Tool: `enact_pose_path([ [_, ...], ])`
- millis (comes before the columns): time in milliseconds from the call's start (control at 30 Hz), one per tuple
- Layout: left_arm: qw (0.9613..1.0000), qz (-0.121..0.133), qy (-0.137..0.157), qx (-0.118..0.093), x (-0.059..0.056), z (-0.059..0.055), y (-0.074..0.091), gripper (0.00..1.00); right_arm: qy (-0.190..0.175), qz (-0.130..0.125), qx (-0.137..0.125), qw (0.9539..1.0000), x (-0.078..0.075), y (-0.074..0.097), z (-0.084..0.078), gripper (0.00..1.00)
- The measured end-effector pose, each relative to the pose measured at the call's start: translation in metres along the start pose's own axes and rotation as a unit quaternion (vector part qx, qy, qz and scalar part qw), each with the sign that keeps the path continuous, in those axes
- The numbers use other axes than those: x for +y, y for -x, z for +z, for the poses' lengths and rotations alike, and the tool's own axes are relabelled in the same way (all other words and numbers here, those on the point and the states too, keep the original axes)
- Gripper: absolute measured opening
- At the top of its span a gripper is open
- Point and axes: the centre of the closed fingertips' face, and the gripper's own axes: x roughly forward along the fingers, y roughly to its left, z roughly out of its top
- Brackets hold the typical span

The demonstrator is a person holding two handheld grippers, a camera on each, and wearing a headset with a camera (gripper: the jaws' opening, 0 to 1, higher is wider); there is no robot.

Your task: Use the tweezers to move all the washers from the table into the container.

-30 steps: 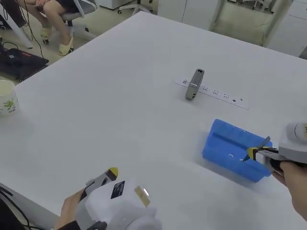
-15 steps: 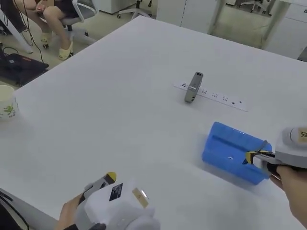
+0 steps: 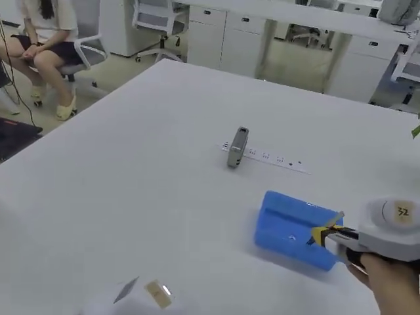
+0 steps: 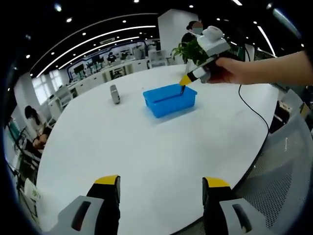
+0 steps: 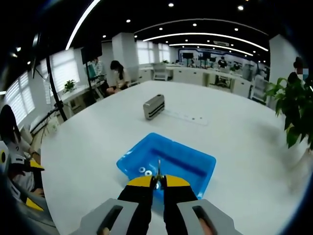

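The blue container (image 3: 289,223) sits on the white table (image 3: 144,184), right of centre. My right gripper (image 3: 321,235) hovers at its right end, shut on thin metal tweezers (image 5: 158,171) that point down into the container (image 5: 168,161). Two small washers (image 5: 145,171) lie on the container's floor just left of the tweezers' tips. From the left gripper view, the right gripper (image 4: 195,76) hangs over the container (image 4: 169,100). My left gripper (image 4: 161,183) is open, holding nothing, over the near edge of the table. In the head view a gripper (image 3: 141,292) shows at the bottom left.
A grey box-shaped device (image 3: 237,147) stands on a flat white power strip (image 3: 269,157) behind the container. A person sits on a chair (image 3: 46,52) off the table's far left. A potted plant (image 5: 293,112) stands to the right.
The head camera has tilted up, so everything sits lower in the picture. The right gripper stays over the container's right end with the tweezers.
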Motion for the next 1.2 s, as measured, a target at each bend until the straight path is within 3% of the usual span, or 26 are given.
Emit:
enact_pose_path([
  [100, 0.9998, -0.013, -0.008, -0.016, -0.003, 0.016, 0.003, 0.65, 0.0, 0.006, -0.014, 0.9999, 0.003, 0.014, 0.006, 0.03],
  [233, 0.998, -0.029, -0.017, -0.053, -0.007, 0.053, 0.008, 0.64, 0.01, 0.003, -0.039, 0.9992, 0.007, 0.037, 0.018, 0.03],
  [333, 0.995, -0.052, -0.02, -0.083, -0.013, 0.083, 0.014, 0.63, 0.008, 0.017, -0.057, 0.9982, 0.013, 0.053, 0.027, 0.03],
  [500, 0.9893, -0.088, -0.027, -0.113, -0.024, 0.121, 0.021, 0.62, 0.031, 0.038, -0.064, 0.9967, 0.026, 0.075, 0.034, 0.03],
  [567, 0.987, -0.1, -0.038, -0.12, -0.029, 0.134, 0.024, 0.61, 0.039, 0.046, -0.07, 0.9957, 0.032, 0.083, 0.036, 0.03],
  [833, 0.978, -0.152, -0.053, -0.133, -0.04, 0.164, 0.031, 0.58, 0.075, 0.094, -0.057, 0.9911, 0.06, 0.106, 0.028, 0.03],
  [967, 0.9685, -0.205, -0.062, -0.127, -0.053, 0.175, 0.033, 0.51, 0.095, 0.12, -0.051, 0.9869, 0.072, 0.116, 0.026, 0.03],
  [1033, 0.9593, -0.243, -0.063, -0.13, -0.063, 0.183, 0.033, 0.44, 0.103, 0.131, -0.044, 0.985, 0.077, 0.118, 0.022, 0.03],
  [1133, 0.9413, -0.31, -0.054, -0.122, -0.081, 0.191, 0.037, 0.41, 0.127, 0.136, -0.034, 0.9819, 0.083, 0.124, 0.014, 0.03],
  [1200, 0.9357, -0.326, -0.064, -0.118, -0.087, 0.192, 0.036, 0.37, 0.128, 0.146, -0.029, 0.9805, 0.085, 0.126, 0.011, 0.03],
])
